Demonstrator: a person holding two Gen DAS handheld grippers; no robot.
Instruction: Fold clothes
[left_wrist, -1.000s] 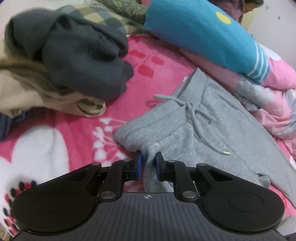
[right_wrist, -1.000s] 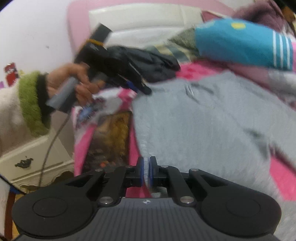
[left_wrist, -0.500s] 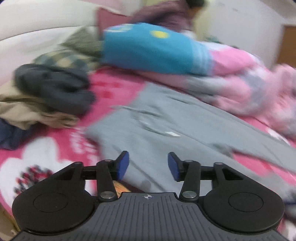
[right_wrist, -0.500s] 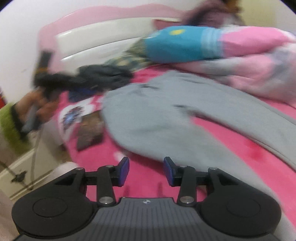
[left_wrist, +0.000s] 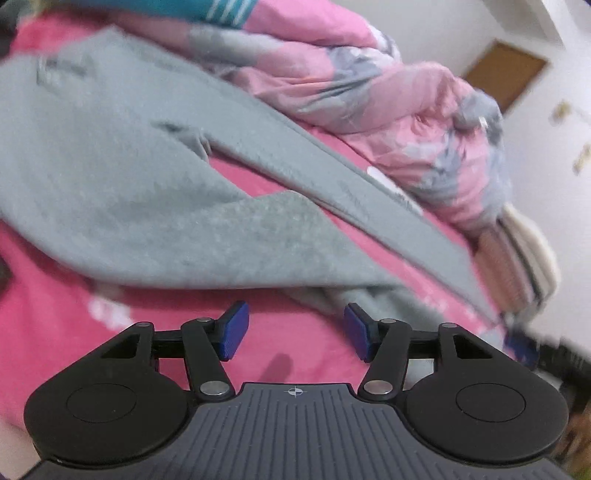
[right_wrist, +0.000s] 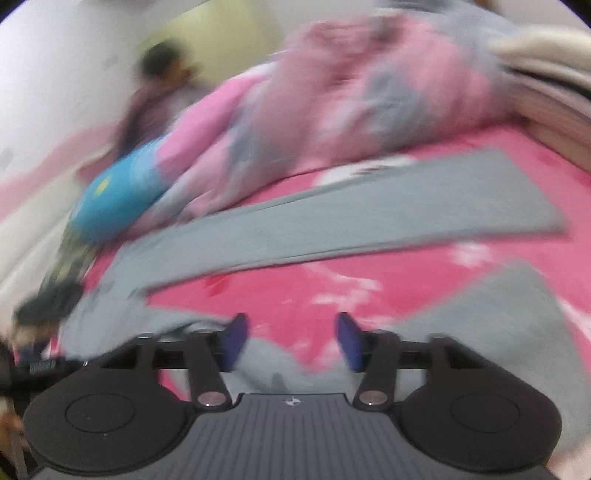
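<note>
Blue-padded left gripper (left_wrist: 293, 330) stands wide, nothing between its jaws; pink bedsheet (left_wrist: 258, 173) shows in the gap. Right gripper (right_wrist: 288, 341) is likewise spread wide and empty.

Hard to read: right wrist view is heavily smeared by motion, so fabric edges and the figure (right_wrist: 162, 85) far ahead-left are only blobs. Left view is soft at its left side; the waistband is cut off at the frame edge. A dark object at lower right of the left view cannot be identified.

Grey sweatpants (left_wrist: 110, 166) lie flat on the sheet just ahead of both tools, legs apart in a V; one leg's cuff end sits just beyond the left pads, apparently not touching them. Crumpled pink-grey quilt (left_wrist: 388, 92) lies beyond.

Versus 1.0 s ago: both grippers then pinched the grey fabric; both now released, views swung toward the legs.
</note>
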